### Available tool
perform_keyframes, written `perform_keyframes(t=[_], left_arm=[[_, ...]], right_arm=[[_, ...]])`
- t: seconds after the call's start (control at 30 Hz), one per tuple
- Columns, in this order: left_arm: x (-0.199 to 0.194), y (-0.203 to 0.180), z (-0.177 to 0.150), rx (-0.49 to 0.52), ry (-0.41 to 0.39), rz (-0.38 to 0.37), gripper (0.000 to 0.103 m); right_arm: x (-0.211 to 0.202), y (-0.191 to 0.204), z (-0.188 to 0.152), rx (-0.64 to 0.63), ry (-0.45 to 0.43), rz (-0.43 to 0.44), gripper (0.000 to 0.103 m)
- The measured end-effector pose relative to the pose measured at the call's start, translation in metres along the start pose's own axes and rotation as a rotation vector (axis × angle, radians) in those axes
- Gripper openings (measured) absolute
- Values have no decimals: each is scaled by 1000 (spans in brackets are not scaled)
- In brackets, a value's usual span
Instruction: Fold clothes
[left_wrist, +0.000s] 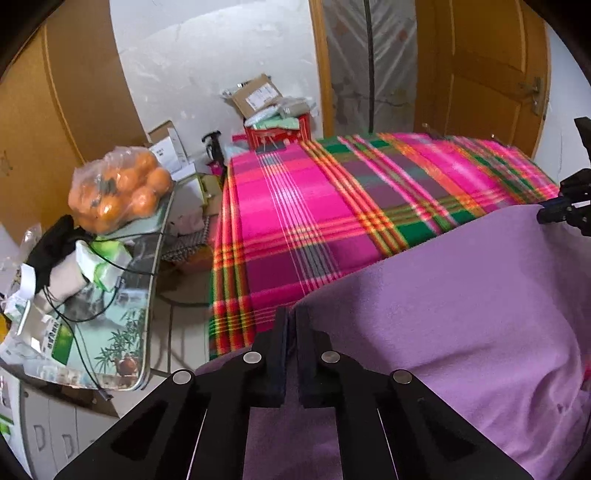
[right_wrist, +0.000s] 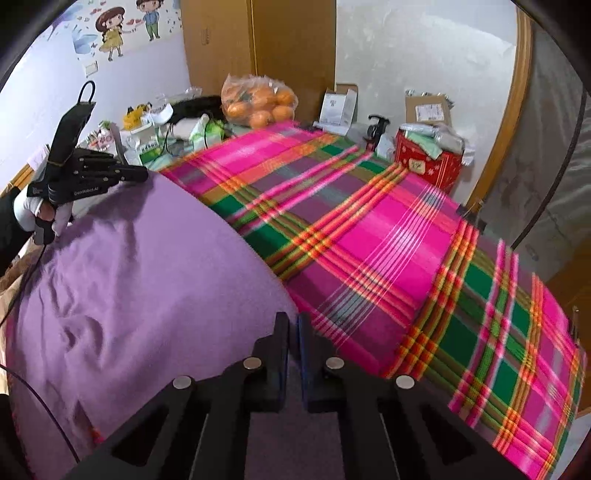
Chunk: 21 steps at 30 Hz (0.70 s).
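Note:
A purple garment (left_wrist: 461, 295) lies on a bed covered with a pink, green and orange plaid sheet (left_wrist: 314, 206). My left gripper (left_wrist: 291, 317) is shut on the garment's near-left edge, with the cloth pinched between its pads. In the right wrist view, my right gripper (right_wrist: 293, 321) is shut on the other end of the same edge of the purple garment (right_wrist: 147, 277). That edge runs taut between the two grippers, raised a little off the plaid sheet (right_wrist: 369, 240). Each view shows the other gripper: the right gripper (left_wrist: 545, 214) at the far right, the left gripper (right_wrist: 142, 173) at the upper left, held by a gloved hand (right_wrist: 37, 214).
Beside the bed stands a cluttered glass-topped table (left_wrist: 140, 314) with a bag of oranges (left_wrist: 122, 188), cables and packets. A red crate (left_wrist: 280, 133) and cardboard boxes sit on the floor past the bed's far end. A wooden door (left_wrist: 480, 74) stands behind.

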<state>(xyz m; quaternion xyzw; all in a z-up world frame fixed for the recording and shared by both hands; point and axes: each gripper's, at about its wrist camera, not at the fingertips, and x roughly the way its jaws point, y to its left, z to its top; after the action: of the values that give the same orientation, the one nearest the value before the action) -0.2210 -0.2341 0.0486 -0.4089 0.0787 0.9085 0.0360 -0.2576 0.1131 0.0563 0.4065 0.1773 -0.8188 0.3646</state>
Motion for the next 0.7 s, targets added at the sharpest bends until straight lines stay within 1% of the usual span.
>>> perform_keyframes(t=[0.2, 0.3, 0.37, 0.43, 0.53, 0.63, 0.7], left_arm=[[-46, 1, -6, -31, -57, 31, 1], [-73, 6, -15, -73, -98, 36, 0], [-88, 5, -23, -88, -115, 21, 0], [-101, -2, -33, -80, -123, -10, 0], [-108, -12, -44, -64, -117, -17, 4], [-101, -14, -47, -56, -88, -7, 4], [-90, -12, -46, -49, -55, -12, 5]], right_arm=[[-45, 26, -1, -23, -58, -20, 6], [-70, 41, -6, -29, -89, -23, 6], [-84, 55, -11, -44, -100, -27, 6], [-94, 68, -16, -62, -107, -27, 6], [-103, 87, -28, -83, -100, -32, 6], [-94, 88, -35, -61, -71, -31, 6], [-86, 85, -39, -45, -56, -23, 6]])
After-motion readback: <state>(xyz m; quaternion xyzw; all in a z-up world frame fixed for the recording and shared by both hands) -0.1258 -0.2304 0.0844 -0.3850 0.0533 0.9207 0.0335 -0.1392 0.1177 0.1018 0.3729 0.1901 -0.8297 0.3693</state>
